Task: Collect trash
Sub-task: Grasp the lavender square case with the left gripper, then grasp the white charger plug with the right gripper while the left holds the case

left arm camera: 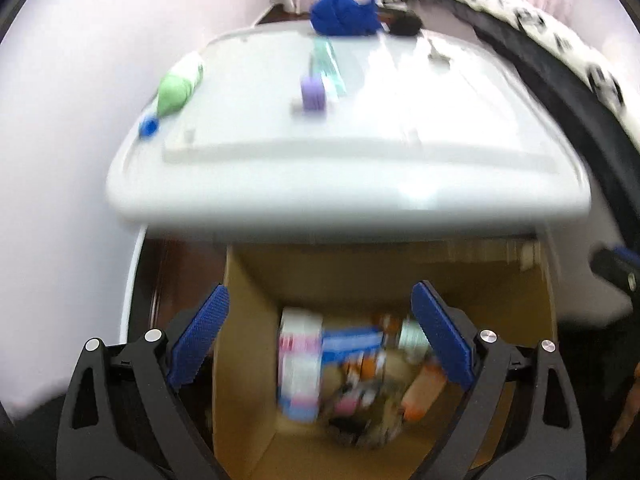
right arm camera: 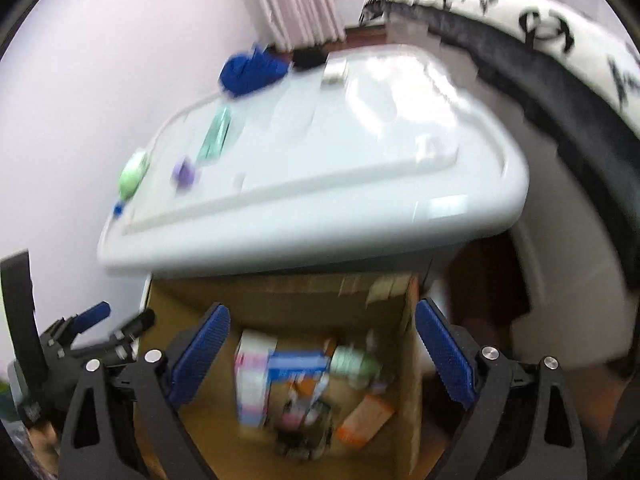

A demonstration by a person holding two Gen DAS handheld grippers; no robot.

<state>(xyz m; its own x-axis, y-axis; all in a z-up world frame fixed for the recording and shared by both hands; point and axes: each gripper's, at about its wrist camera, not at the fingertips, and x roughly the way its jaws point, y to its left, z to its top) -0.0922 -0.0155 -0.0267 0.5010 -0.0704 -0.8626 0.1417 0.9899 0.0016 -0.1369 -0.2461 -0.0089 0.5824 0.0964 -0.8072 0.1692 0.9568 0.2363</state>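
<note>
A brown cardboard box (left arm camera: 256, 308) (right arm camera: 408, 344) stands on the floor under the front edge of a white table (left arm camera: 344, 196) (right arm camera: 320, 232). Inside it lie a pink-and-white carton (left arm camera: 300, 364) (right arm camera: 252, 380), a blue packet (left arm camera: 352, 344) (right arm camera: 300, 364), an orange packet (left arm camera: 424, 396) (right arm camera: 364, 420) and other blurred wrappers. My left gripper (left arm camera: 320, 340) hangs open above the box, nothing between its blue pads. My right gripper (right arm camera: 322, 356) is open over the same box, also empty. On the table lie a green bottle (left arm camera: 178, 86) (right arm camera: 134, 176), a purple block (left arm camera: 314, 94) (right arm camera: 185, 172) and a teal packet (left arm camera: 328, 64) (right arm camera: 216, 136).
A blue ball of cloth (left arm camera: 344, 14) (right arm camera: 252, 70) and a dark object (left arm camera: 404, 24) (right arm camera: 308, 58) sit at the table's far edge, a small white box (right arm camera: 335, 69) beside them. A black-and-white patterned bed edge (left arm camera: 560, 60) (right arm camera: 560, 40) runs along the right. The left gripper (right arm camera: 80, 344) shows at the lower left of the right wrist view.
</note>
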